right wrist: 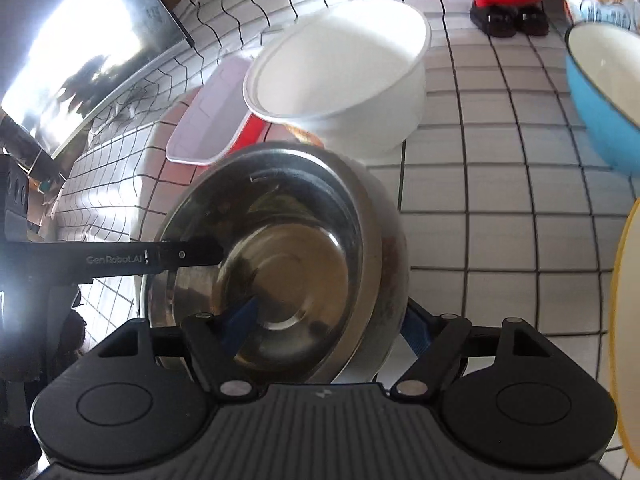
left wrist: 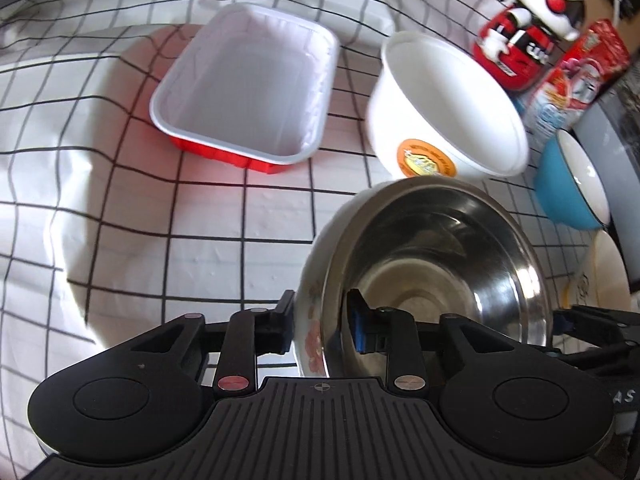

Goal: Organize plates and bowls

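Steel bowl [left wrist: 440,280] at 5 o'clock in the left wrist view and dead centre in the right one. Round, mirror-shiny inside, glossy white outside with pinkish flower prints, tipped at an angle.

Left gripper [left wrist: 322,320] straddling the 9 o'clock wall, one finger outside and one inside, gap narrow. Can't tell whether actually pinching.

Right gripper [right wrist: 330,324] clamped across the fat 3 o'clock wall, blue pad inside, other pad against the outer curve.

Underneath, wrinkly white cloth [left wrist: 160,220] with a black grid.

Up at 11 o'clock, boxy rectangular tray [left wrist: 244,88], smooth white inside, ribbed red outside.

At 1 o'clock, deep white bowl [left wrist: 448,112] with a round orange sticker.

Out at 3 o'clock, blue bowl [left wrist: 568,184], white inside.

Blurry red-and-white toy figure [left wrist: 532,28] further out at 1 o'clock.
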